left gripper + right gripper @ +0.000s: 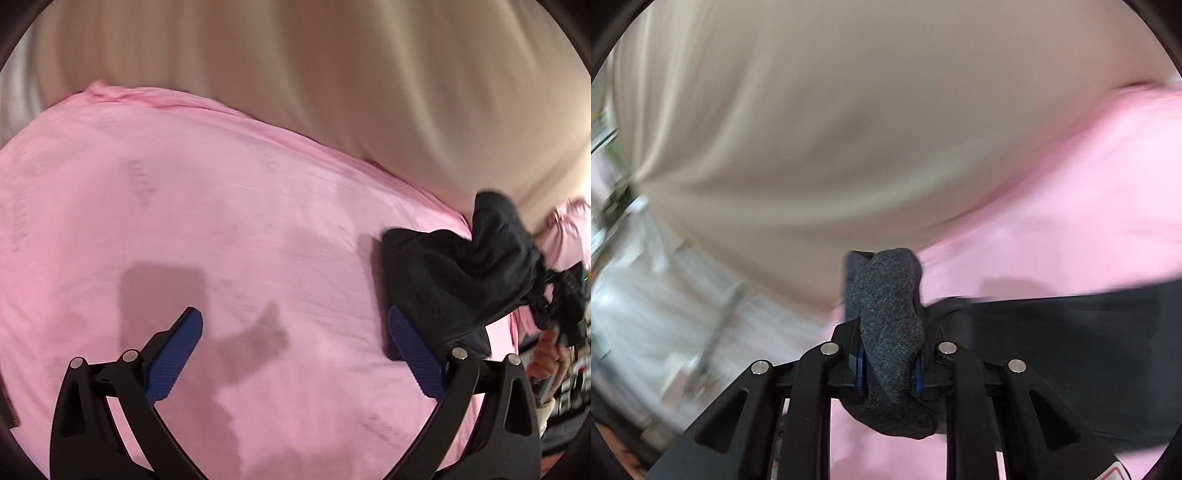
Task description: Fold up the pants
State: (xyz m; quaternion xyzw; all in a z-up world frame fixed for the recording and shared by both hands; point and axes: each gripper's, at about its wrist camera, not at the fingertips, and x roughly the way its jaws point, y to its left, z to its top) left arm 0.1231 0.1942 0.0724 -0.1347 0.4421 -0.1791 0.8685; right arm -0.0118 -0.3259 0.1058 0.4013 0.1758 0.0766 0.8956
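A bunched fold of the dark grey pants (pixel 890 332) is clamped between the fingers of the right gripper (pixel 888 363), the rest trailing to its right over the pink sheet (pixel 1071 206), while the left gripper (pixel 293 354) is held wide apart and empty, the pants (pixel 454 280) lying just beyond its right finger.

The left gripper (pixel 295 354) hangs over the pink sheet (pixel 221 206) with its blue-padded fingers (pixel 177 354) spread wide and nothing between them, their shadow falling on the sheet below. Just past the right-hand finger, the dark pants (pixel 458 273) lie bunched on the sheet, one end lifted toward the right gripper (pixel 557 299) at the frame's right edge. Beige cloth (pixel 332 74), blurred, fills the background
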